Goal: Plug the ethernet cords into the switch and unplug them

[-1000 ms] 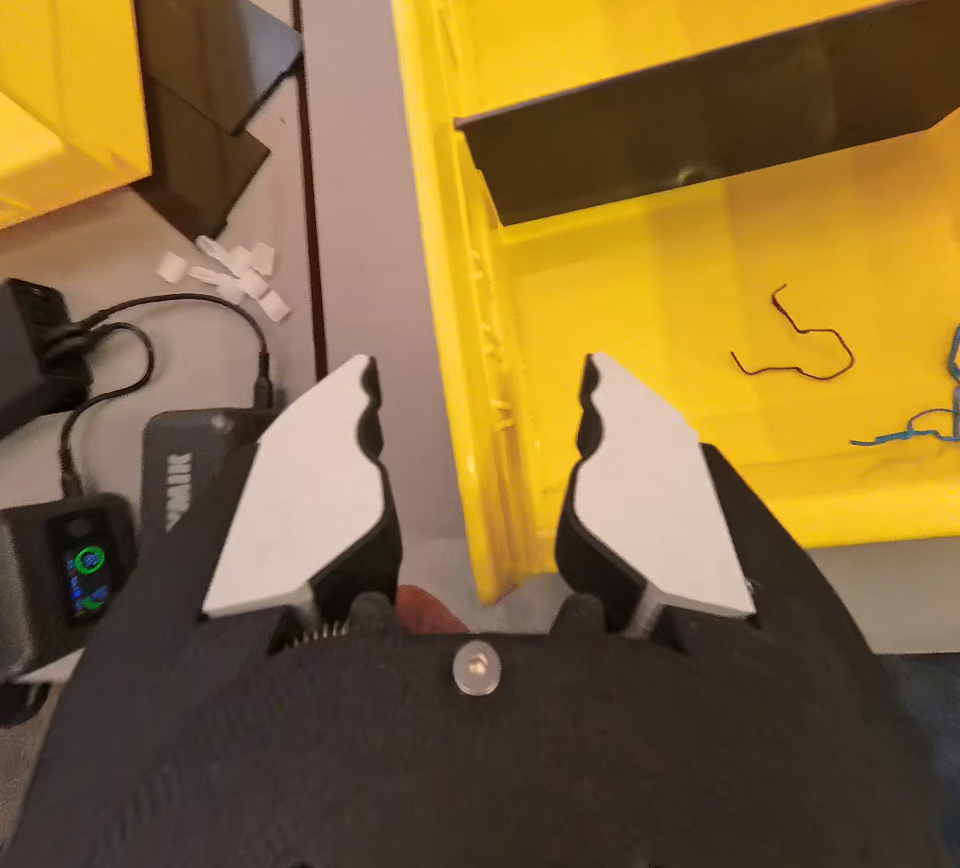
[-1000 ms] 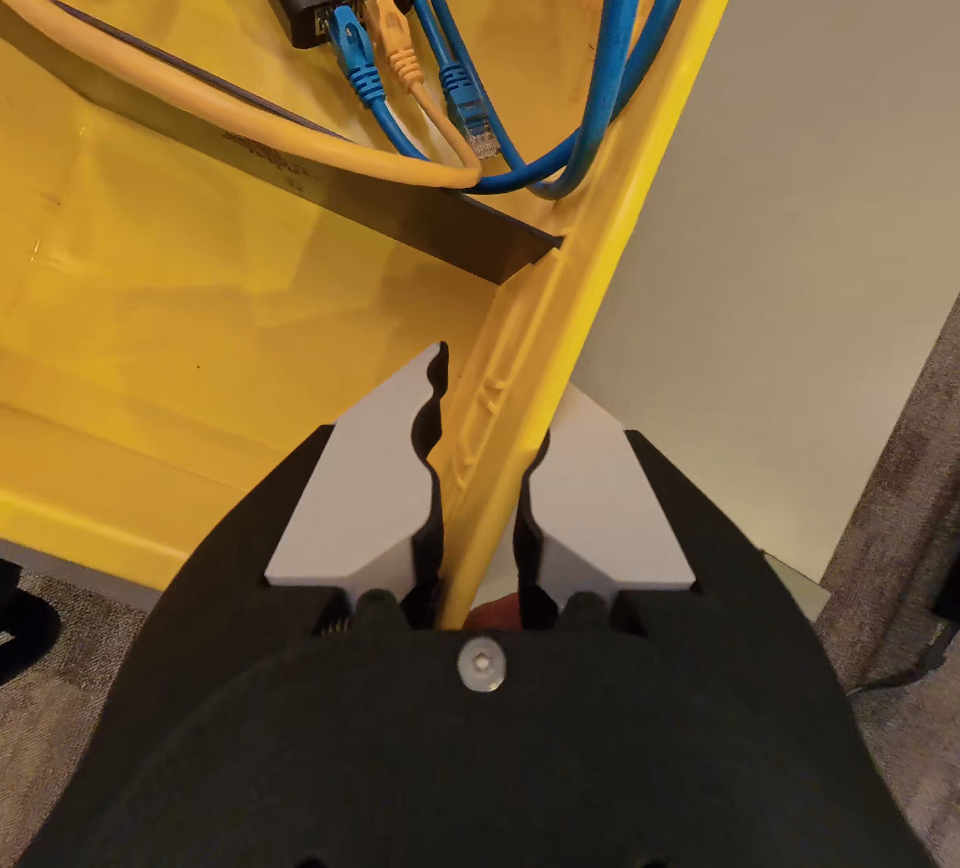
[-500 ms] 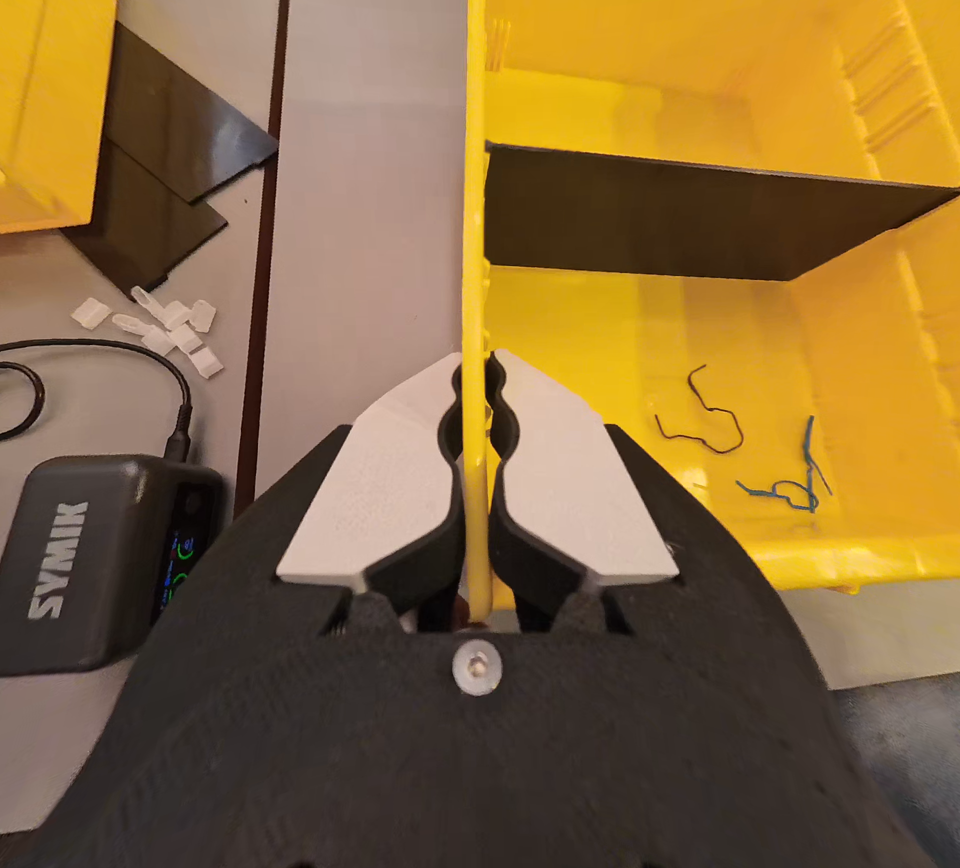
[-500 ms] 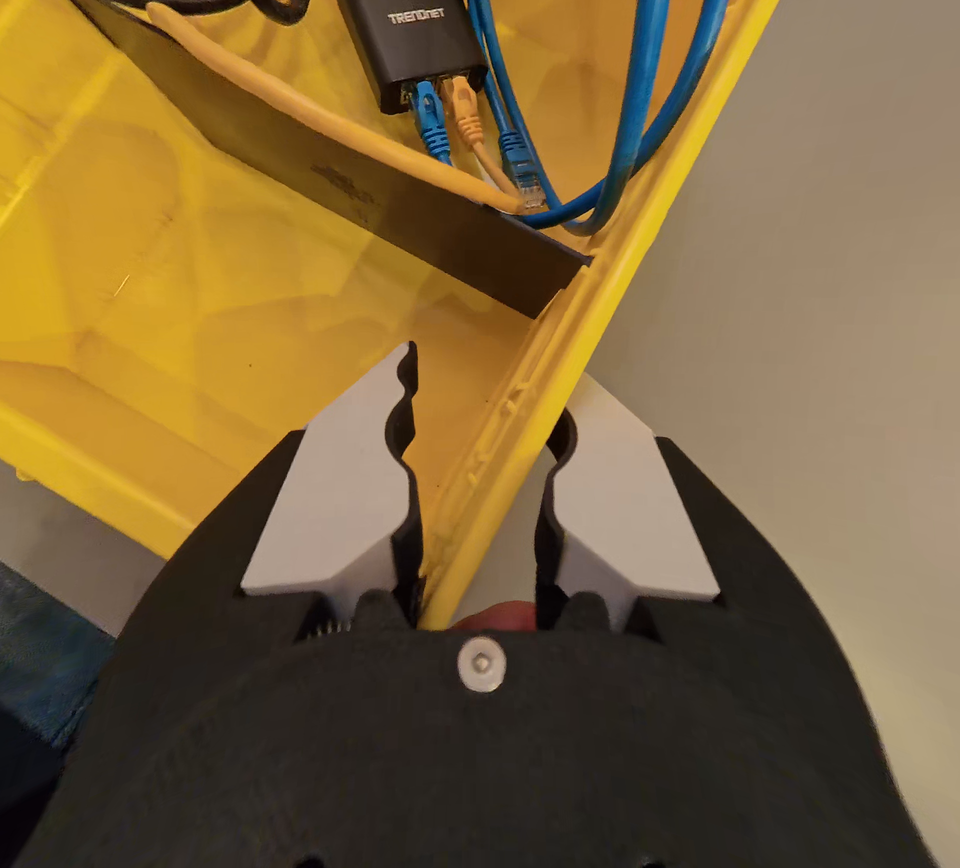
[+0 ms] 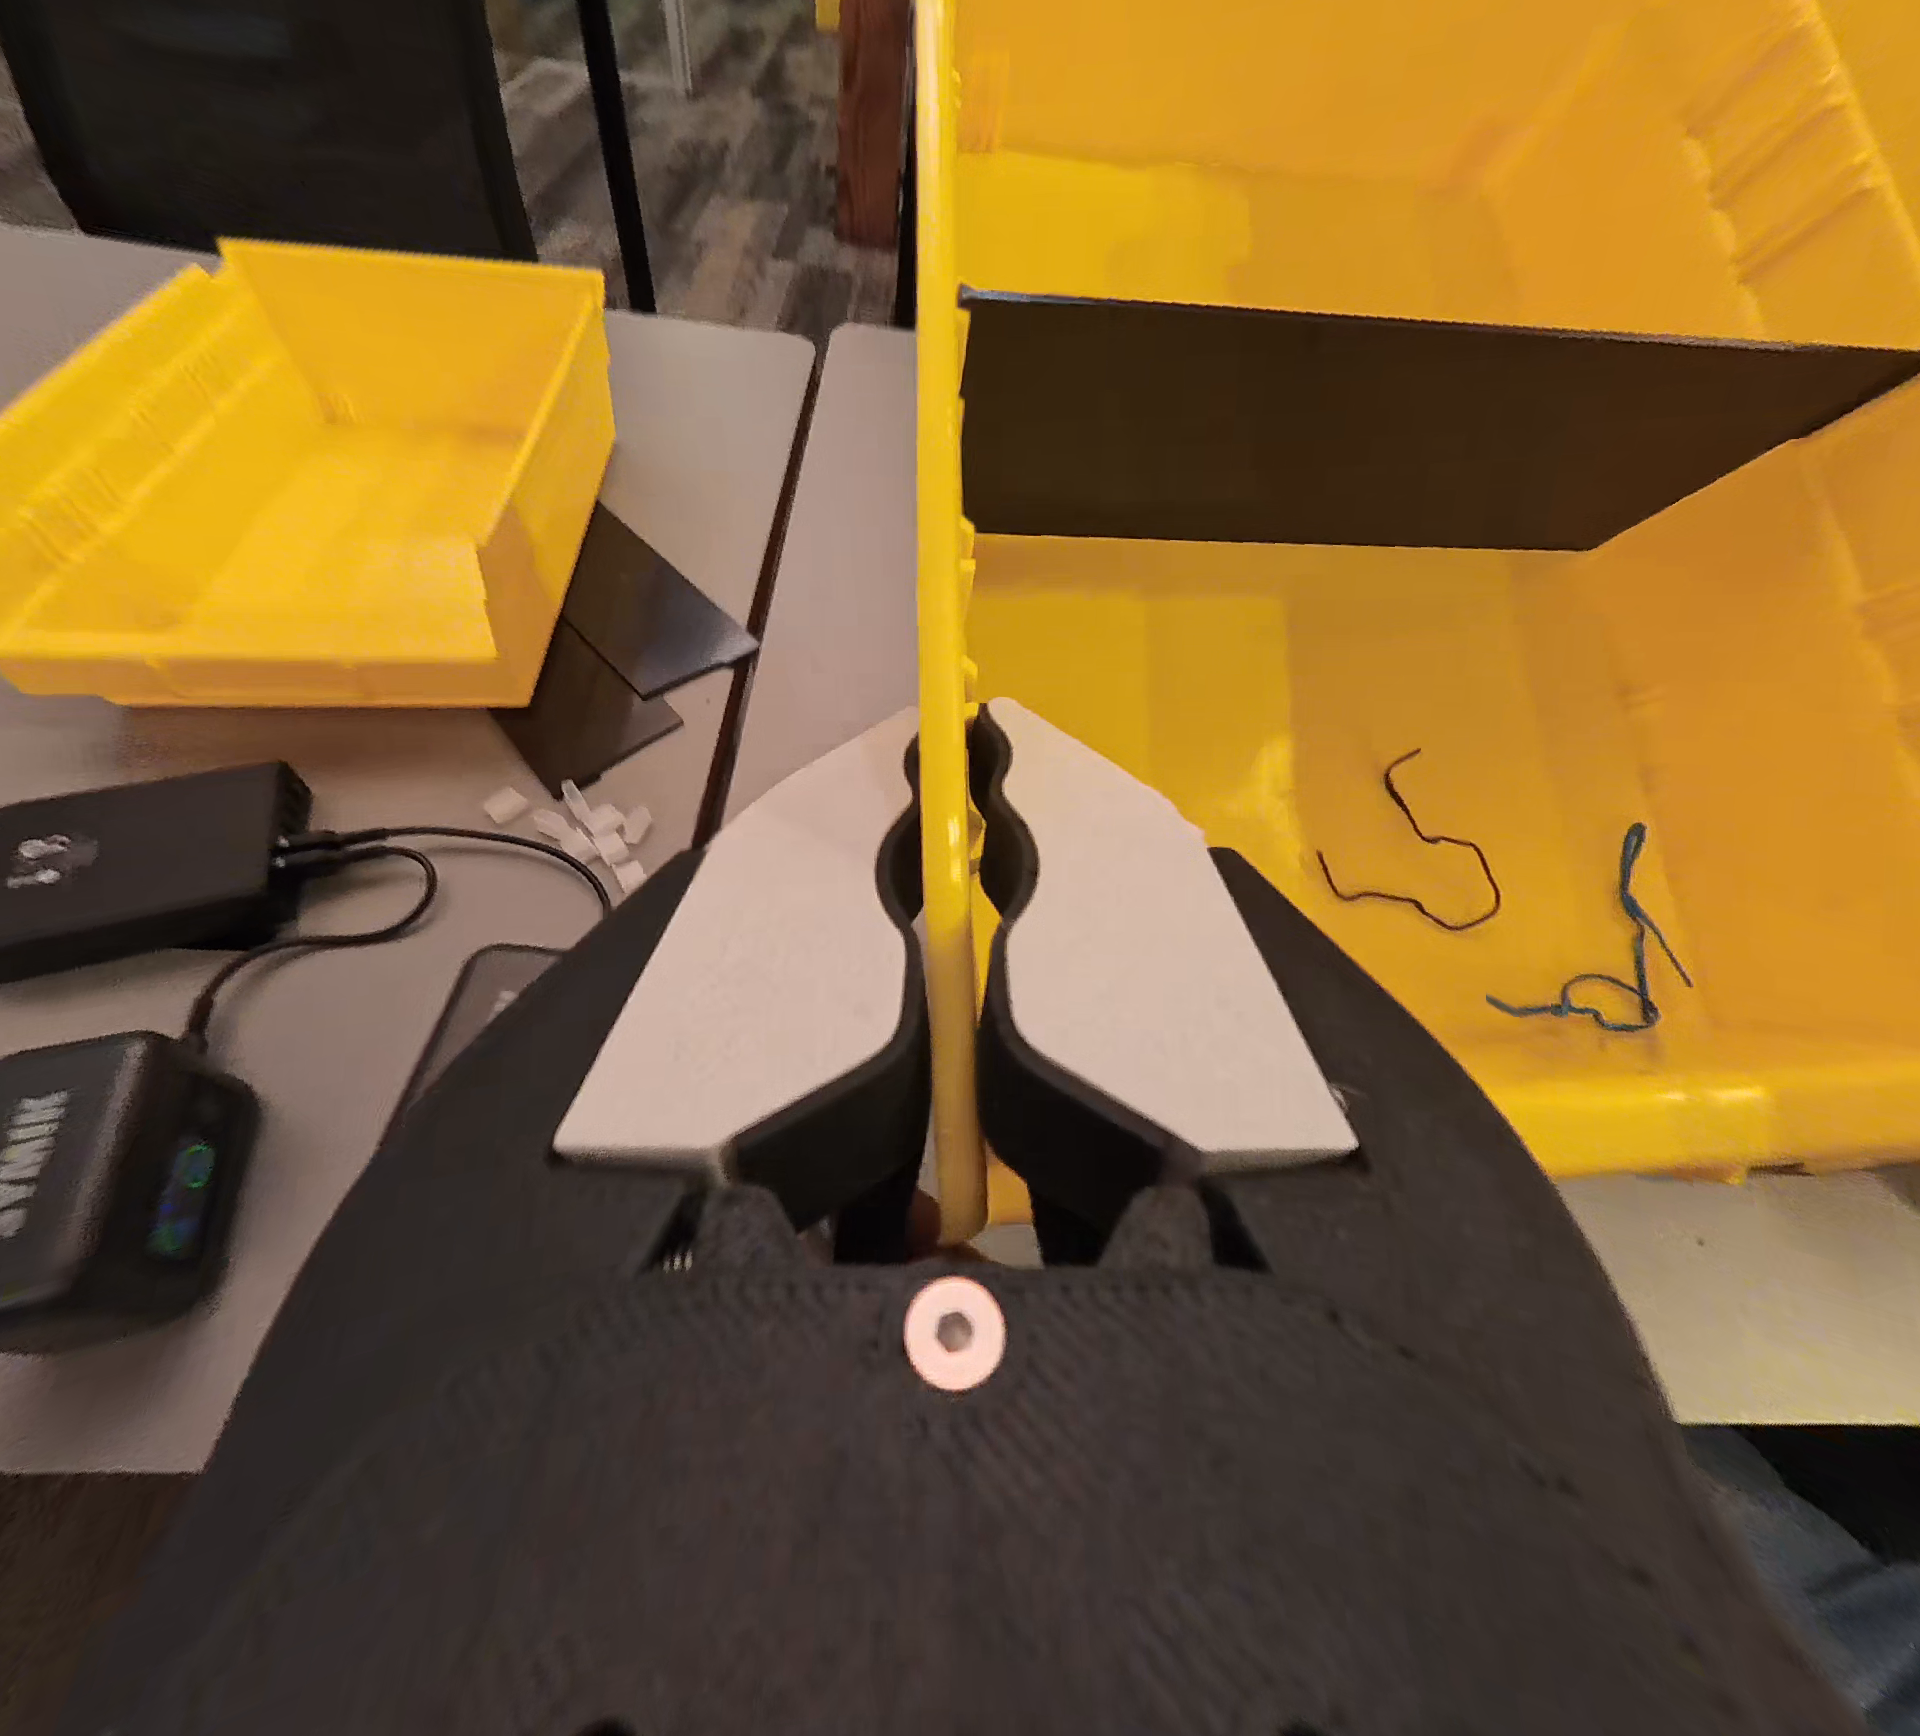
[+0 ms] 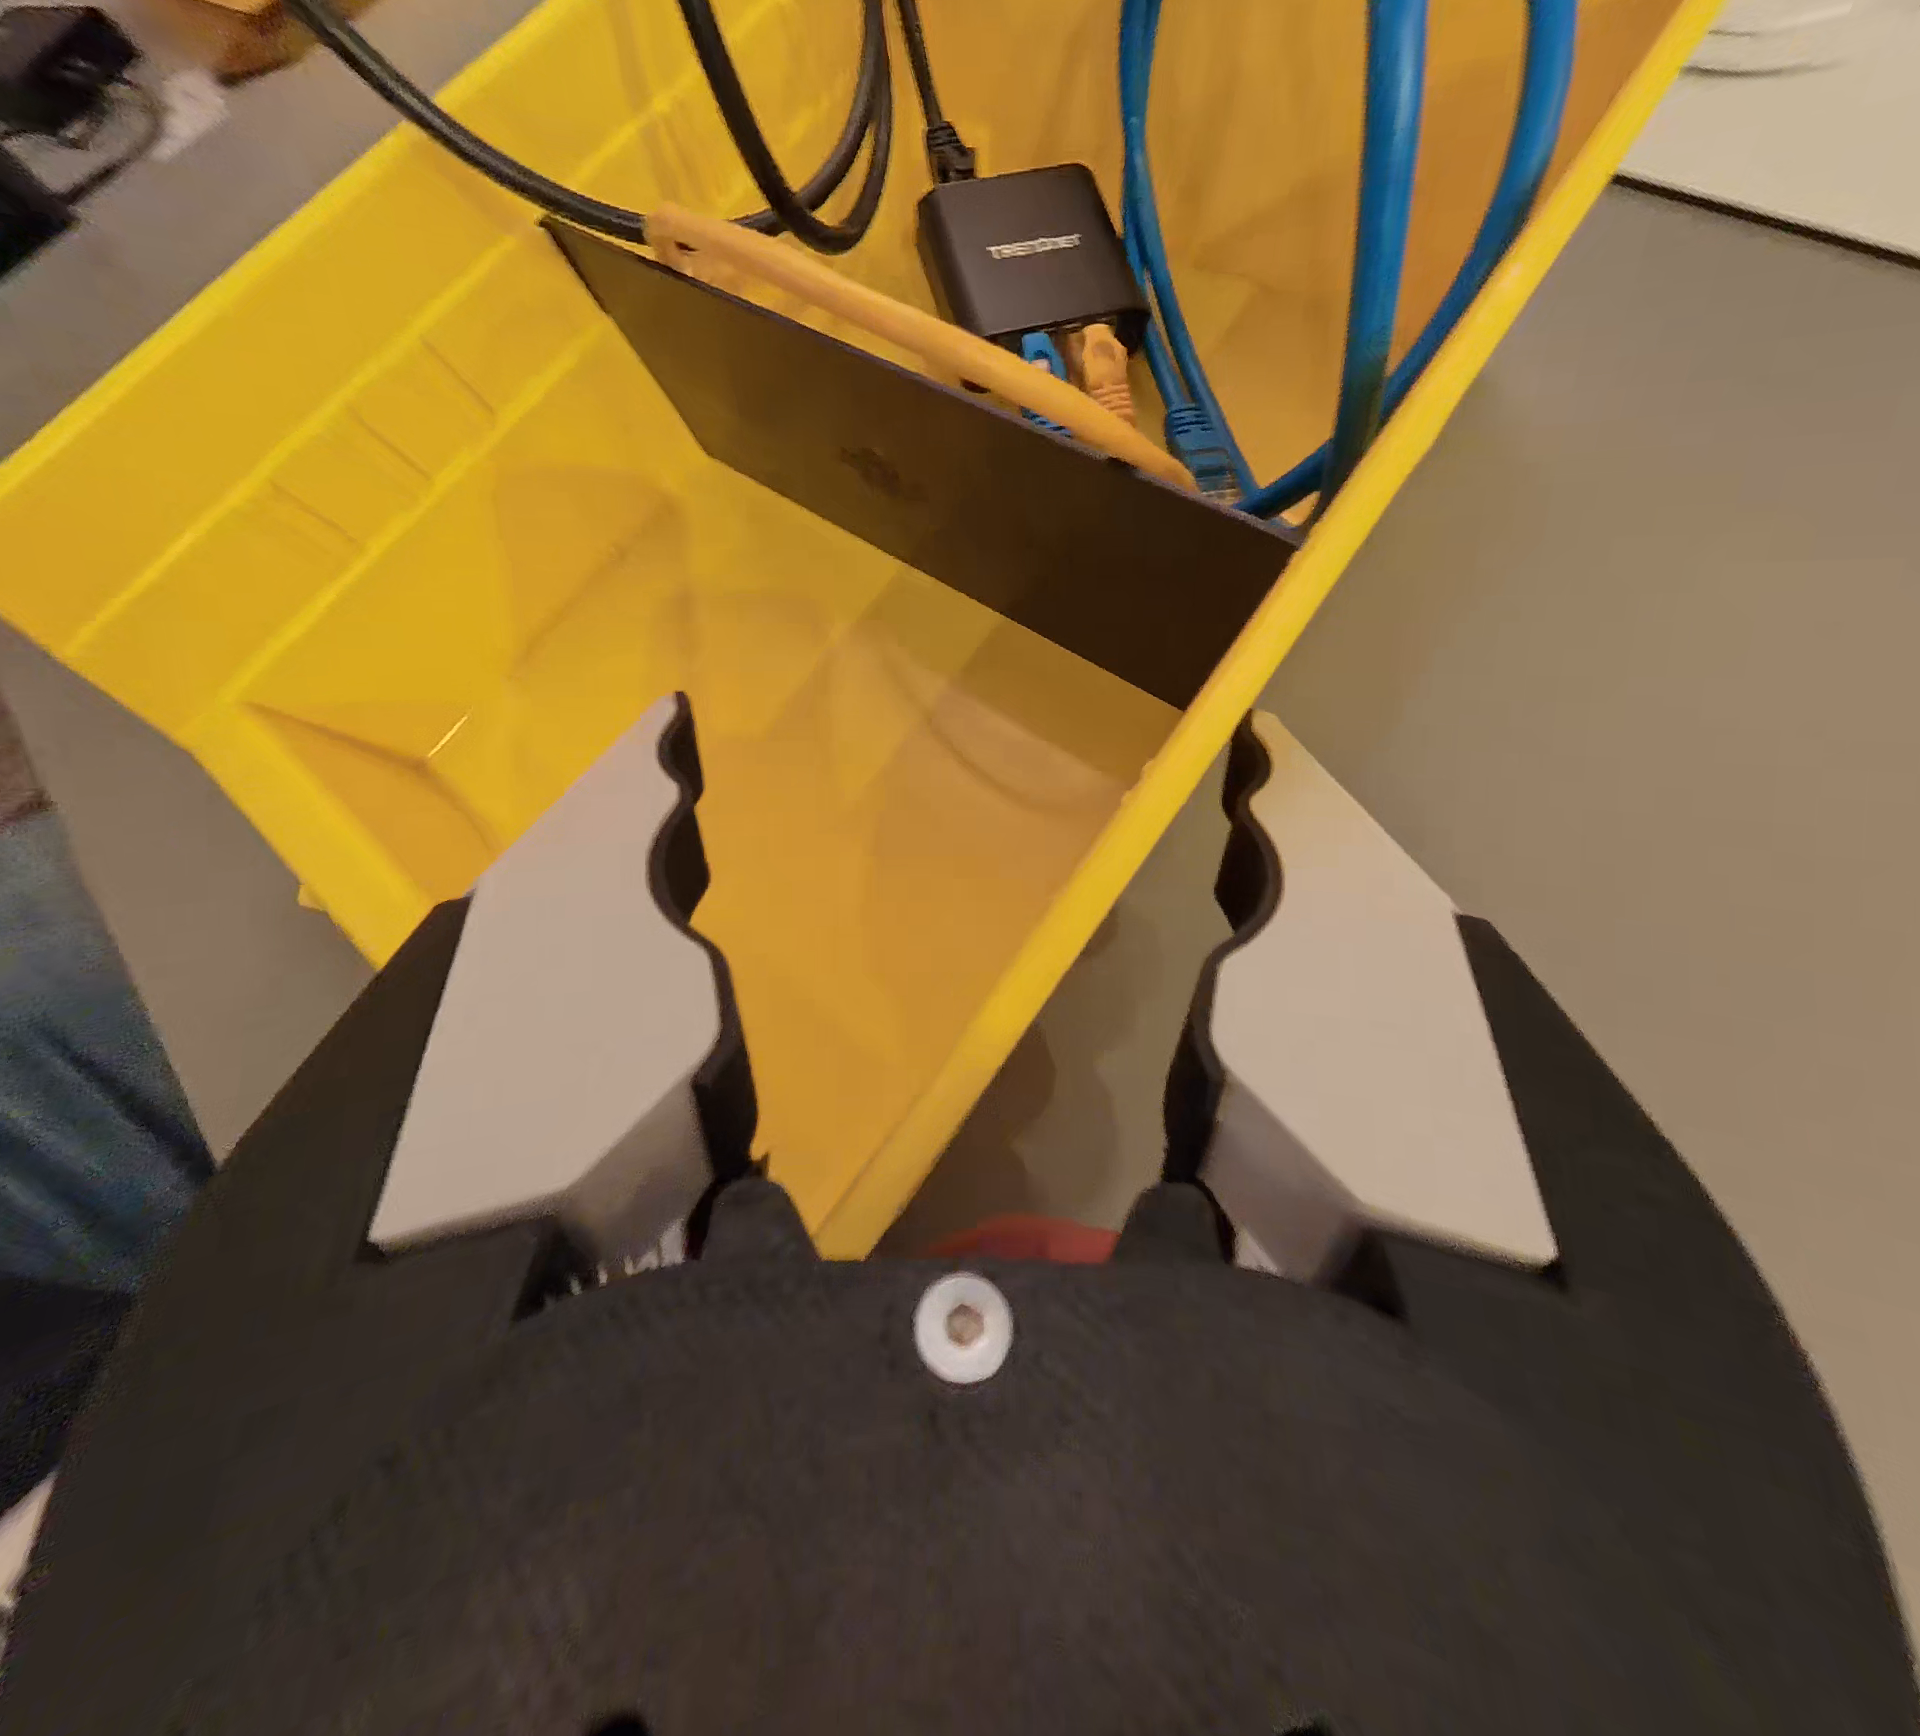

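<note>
Left gripper [image 5: 948, 730] is clamped on the yellow bin [image 5: 1351, 128] wall, its lower edge hidden by the palm; right gripper [image 6: 961, 730] gapes wide astride the opposite wall, no grip. Beyond the black divider [image 6: 935, 481], switch [image 6: 1023, 252] w/ blue cord [image 6: 1392, 128] & orange cord [image 6: 883, 315]; ports partly hidden, plug seating unclear.

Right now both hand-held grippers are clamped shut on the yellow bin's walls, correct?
Only the left hand-held gripper is shut on the yellow bin wall. The right wrist view shows the right hand-held gripper open, its jaws straddling the wall without clamping it.
</note>
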